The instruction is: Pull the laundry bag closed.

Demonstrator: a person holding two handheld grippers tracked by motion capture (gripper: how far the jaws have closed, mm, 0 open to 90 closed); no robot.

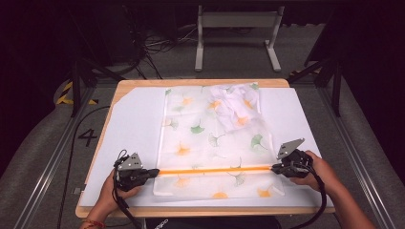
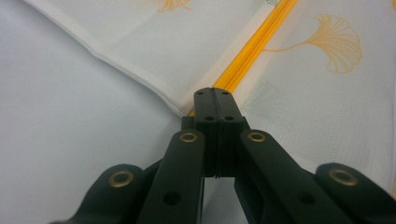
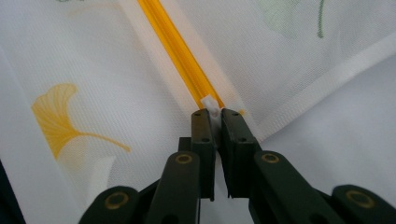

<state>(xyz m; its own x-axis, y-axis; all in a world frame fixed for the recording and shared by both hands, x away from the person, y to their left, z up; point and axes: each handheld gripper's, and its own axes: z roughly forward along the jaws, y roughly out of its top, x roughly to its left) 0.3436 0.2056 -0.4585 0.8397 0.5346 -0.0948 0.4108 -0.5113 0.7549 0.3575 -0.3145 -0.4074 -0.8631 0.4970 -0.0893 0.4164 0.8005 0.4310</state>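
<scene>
A sheer white mesh bag [image 1: 215,143] printed with ginkgo leaves lies flat on the white mat [image 1: 129,129] of the bench [image 1: 191,82], with a crumpled white garment [image 1: 236,102] inside its far end. An orange zipper [image 1: 215,170] runs across the near part of the bag from edge to edge. The left gripper [image 1: 154,172] sits at the zipper's left end; in the left gripper view its jaws are pressed together on the bag's hem where the zipper [image 2: 254,44] ends. The right gripper [image 1: 276,168] sits at the right end; in the right gripper view its jaws pinch a small white zipper pull [image 3: 212,106], with a narrow gap between them. The zipper teeth appear joined along the whole length, so closing looks finished or nearly so. Risks: the pull tab is small and held only at the jaw tips, so a sideways tug could let it slip free. Excess tension between the two hands could pucker or tear the thin mesh at the hem. Lifting either end could drag the bag across the mat and shift the garment.
</scene>
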